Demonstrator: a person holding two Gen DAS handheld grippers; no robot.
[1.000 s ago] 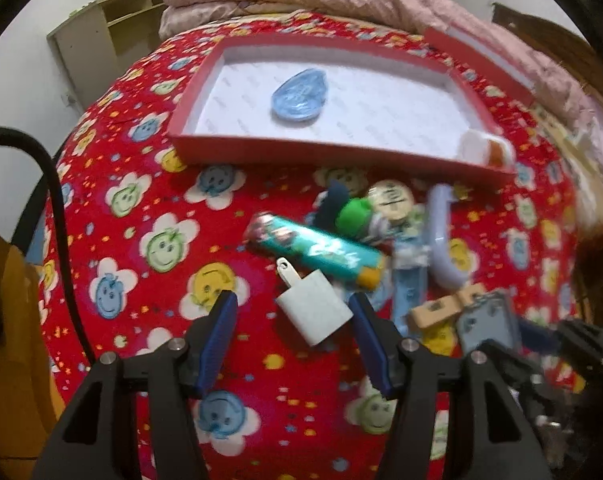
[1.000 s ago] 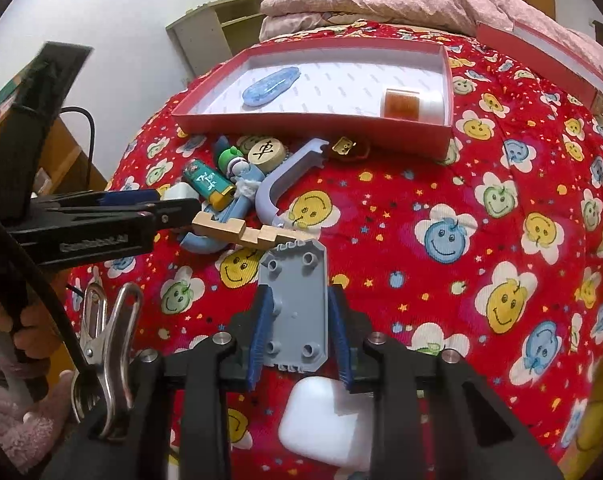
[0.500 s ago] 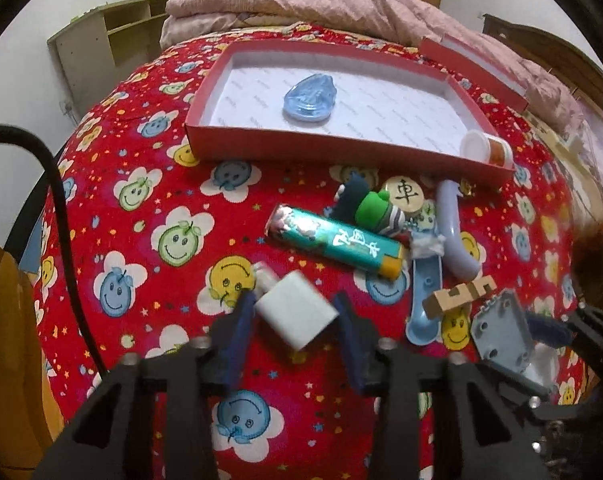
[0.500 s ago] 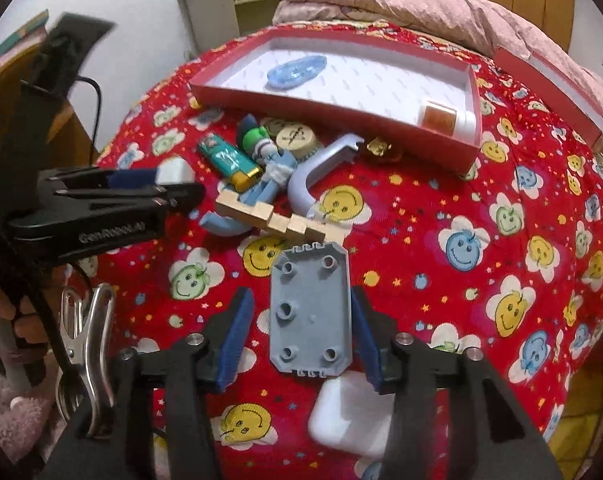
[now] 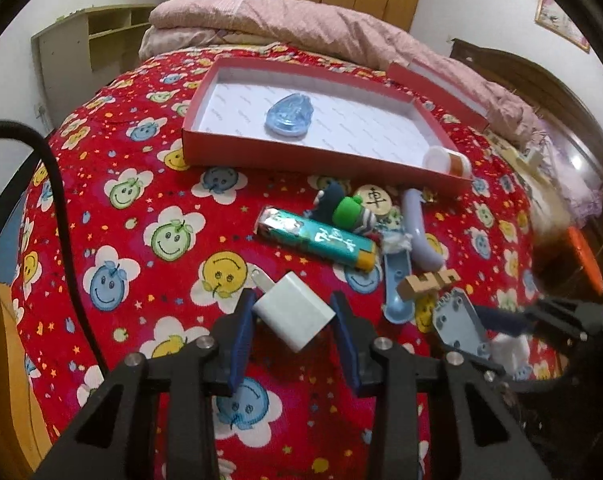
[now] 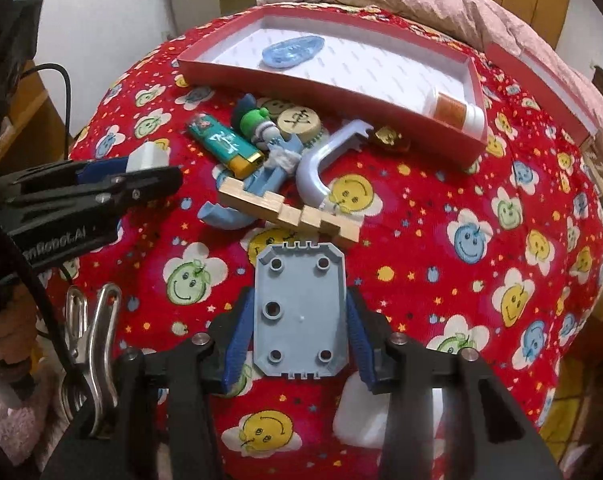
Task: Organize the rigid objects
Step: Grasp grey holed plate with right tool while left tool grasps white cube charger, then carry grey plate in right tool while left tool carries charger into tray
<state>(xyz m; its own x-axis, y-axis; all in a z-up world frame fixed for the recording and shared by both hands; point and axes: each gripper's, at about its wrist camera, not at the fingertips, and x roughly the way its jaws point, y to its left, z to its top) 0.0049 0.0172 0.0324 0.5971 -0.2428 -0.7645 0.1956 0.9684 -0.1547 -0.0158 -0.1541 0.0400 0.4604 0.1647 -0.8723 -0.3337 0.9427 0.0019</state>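
Note:
My left gripper (image 5: 293,320) is shut on a white USB charger (image 5: 293,316) and holds it above the red smiley cloth. My right gripper (image 6: 299,320) is shut on a grey-blue studded plate (image 6: 300,312), also lifted. The red tray (image 5: 237,148) lies beyond, holding a blue teardrop piece (image 5: 288,114) and a small orange bottle (image 5: 449,160). In front of the tray lies a pile: a teal lighter (image 5: 317,240), a green-capped figure (image 5: 349,210), a round wooden chess piece (image 5: 371,199), a curved lilac pipe (image 5: 417,236), a notched wooden block (image 6: 289,214).
A red tray lid (image 5: 433,84) lies at the back right by a pink quilt (image 5: 301,28). A white case (image 6: 361,416) lies on the cloth under my right gripper. A metal clip (image 6: 89,356) hangs at the right view's lower left. A black cable (image 5: 57,184) runs on the left.
My left gripper closed on the white charger and lifted it off the cloth. My right gripper rose and pulled back with the grey-blue plate.

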